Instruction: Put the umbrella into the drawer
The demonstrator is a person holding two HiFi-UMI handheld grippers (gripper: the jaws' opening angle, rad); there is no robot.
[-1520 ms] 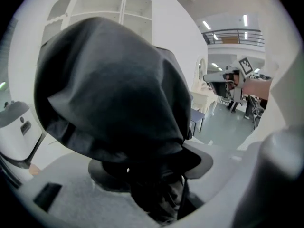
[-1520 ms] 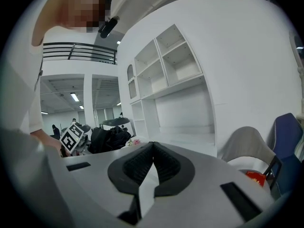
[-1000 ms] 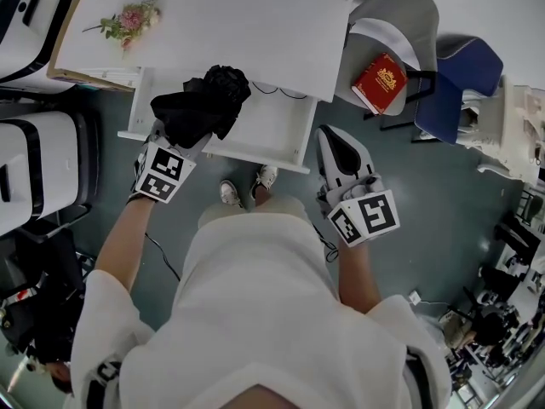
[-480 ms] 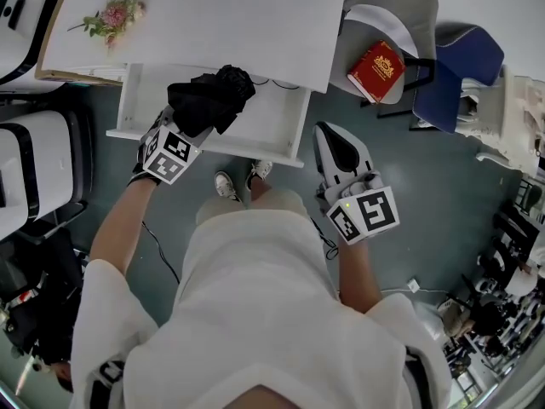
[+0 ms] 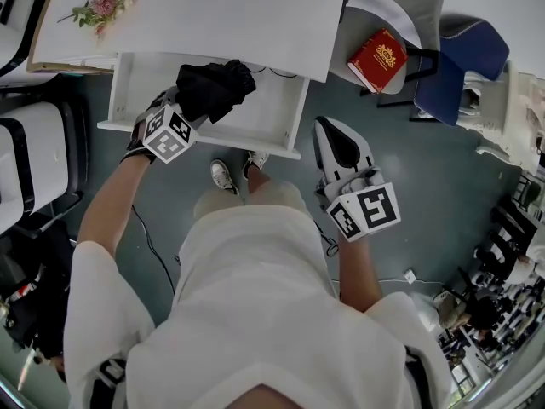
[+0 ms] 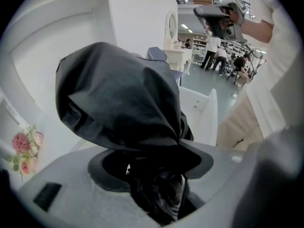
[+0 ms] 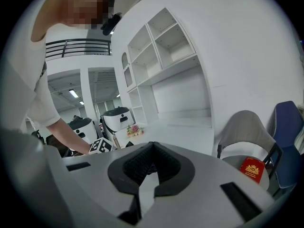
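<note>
- The person's white shirt (image 5: 255, 313) fills the bottom of the head view
- The right gripper (image 5: 332, 135) hangs over the grey-green floor (image 5: 426, 186), just right of the drawer's corner; its own view shows the jaws pressed together at the tips with nothing between them
- Two shoes (image 5: 223, 175) stand on the floor just below the drawer's front edge
- The left gripper (image 5: 186, 109) tilts down over that front edge, its jaws pinching the black folded umbrella (image 5: 215, 88), with bunched fabric filling the gap between them
- The umbrella sits within the outline of the open white drawer (image 5: 277, 118), over its left and middle part; whether it touches the bottom I cannot tell
- The drawer is pulled out from under a white desk (image 5: 213, 24), and pink flowers (image 5: 100, 5) lie on the desk's far left corner
- Right of the desk stands a grey chair (image 5: 400, 2) with a red book (image 5: 377, 60) on its seat, and a blue chair (image 5: 468, 58) just beside it
</note>
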